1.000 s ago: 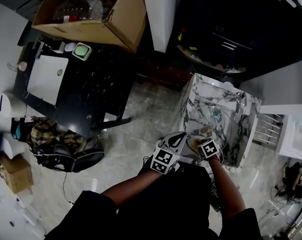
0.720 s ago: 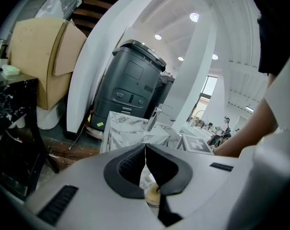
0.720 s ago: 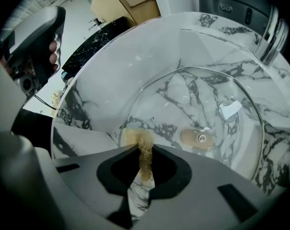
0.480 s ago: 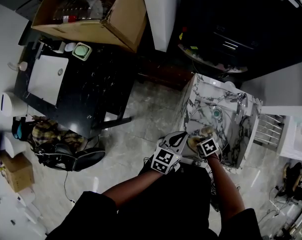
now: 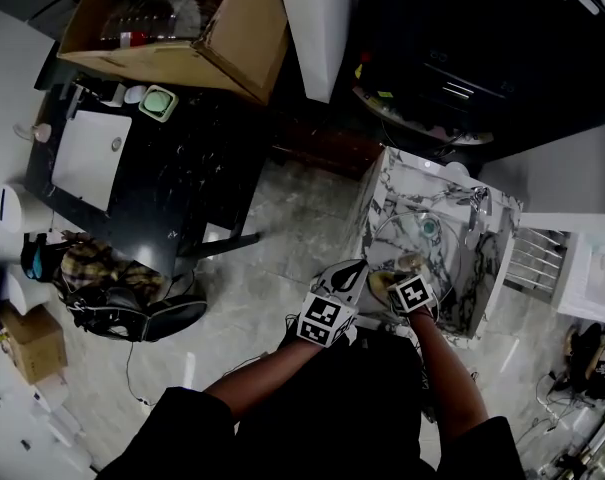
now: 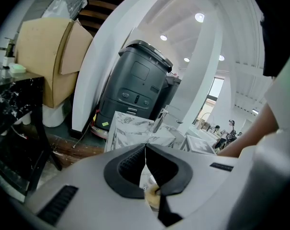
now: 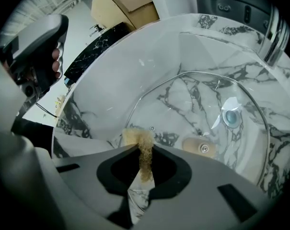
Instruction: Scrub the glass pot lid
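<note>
Right claw (image 7: 144, 151) is clamped on a tan sponge (image 7: 139, 139), which sits at the near rim of the lid (image 7: 197, 99). The glass lid leans in the sink (image 7: 106, 80) just ahead, with its knob (image 7: 201, 147) to that claw's right. Left claw (image 6: 145, 148) is closed tip to tip on a thin glass edge, the lid's rim. Beyond the knob lies the drain (image 7: 229, 117), and the faucet (image 7: 272, 32) stands farther right.
</note>
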The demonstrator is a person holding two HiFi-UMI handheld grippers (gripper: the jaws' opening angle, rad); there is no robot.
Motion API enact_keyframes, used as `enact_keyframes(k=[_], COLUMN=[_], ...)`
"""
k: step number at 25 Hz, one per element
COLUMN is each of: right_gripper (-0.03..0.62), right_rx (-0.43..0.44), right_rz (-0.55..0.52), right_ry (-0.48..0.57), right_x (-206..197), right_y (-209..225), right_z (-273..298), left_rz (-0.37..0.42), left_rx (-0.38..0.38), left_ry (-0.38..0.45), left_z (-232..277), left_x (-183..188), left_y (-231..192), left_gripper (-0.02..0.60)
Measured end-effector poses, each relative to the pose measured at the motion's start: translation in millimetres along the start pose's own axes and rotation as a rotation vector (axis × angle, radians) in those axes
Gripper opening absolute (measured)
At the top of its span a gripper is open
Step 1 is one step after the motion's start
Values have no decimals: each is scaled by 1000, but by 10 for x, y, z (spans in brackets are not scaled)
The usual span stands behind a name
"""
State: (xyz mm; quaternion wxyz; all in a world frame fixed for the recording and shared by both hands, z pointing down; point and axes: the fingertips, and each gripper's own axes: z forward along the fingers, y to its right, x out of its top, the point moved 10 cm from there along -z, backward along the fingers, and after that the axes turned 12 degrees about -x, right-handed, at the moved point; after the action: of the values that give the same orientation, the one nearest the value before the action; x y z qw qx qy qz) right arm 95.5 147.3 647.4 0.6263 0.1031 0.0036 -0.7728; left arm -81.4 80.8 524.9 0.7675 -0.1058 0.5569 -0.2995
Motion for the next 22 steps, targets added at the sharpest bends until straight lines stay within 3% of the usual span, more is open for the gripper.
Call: enact_keyframes(k=[5, 10, 22], right_gripper=[58, 58, 58], right_rx=[12, 28, -6], right_rz=[17, 0, -28], right_ry=[33, 73, 108], right_x=[52, 120, 375], right_y=[12, 23, 116], right_z=[73, 119, 57], left_rz=[-27, -1, -4], left_rx=[22, 16, 36], left_ry=[11, 0, 13], left_z=[-1, 33, 46], left_x=[-37, -38, 2], left_y=[32, 105, 184], left_gripper=[17, 17, 18])
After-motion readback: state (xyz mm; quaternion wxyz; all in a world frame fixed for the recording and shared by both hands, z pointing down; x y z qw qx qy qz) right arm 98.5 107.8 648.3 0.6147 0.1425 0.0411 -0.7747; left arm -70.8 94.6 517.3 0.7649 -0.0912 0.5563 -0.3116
